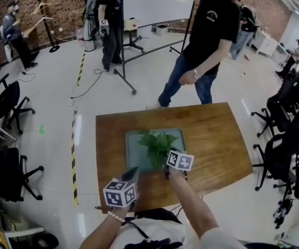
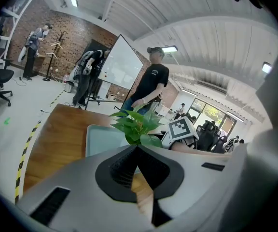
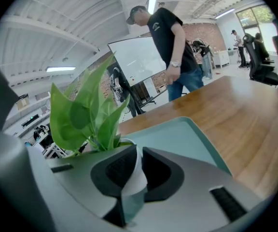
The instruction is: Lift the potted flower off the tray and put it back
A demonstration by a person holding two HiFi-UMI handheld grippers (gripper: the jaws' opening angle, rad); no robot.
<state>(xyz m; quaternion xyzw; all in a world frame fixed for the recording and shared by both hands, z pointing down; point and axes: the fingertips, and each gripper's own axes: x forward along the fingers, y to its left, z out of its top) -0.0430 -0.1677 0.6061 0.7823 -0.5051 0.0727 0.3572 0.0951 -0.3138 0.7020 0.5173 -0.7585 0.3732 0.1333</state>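
The potted flower (image 1: 157, 144), green leaves in a small white pot (image 3: 138, 170), is at the near right part of the teal tray (image 1: 134, 149) on the wooden table (image 1: 217, 139). My right gripper (image 1: 169, 166) is shut on the pot's white rim (image 3: 137, 154); the leaves (image 3: 86, 115) rise just left of its jaws. I cannot tell whether the pot rests on the tray (image 3: 177, 139). My left gripper (image 1: 133, 171) hangs near the table's front edge, left of the plant (image 2: 138, 127), with its tips together (image 2: 138, 149) and nothing between them.
A person in a black shirt (image 1: 201, 45) stands at the table's far edge. Office chairs (image 1: 284, 139) crowd the right side and others (image 1: 9, 175) the left. A whiteboard on a stand (image 1: 149, 4) and more people are farther back.
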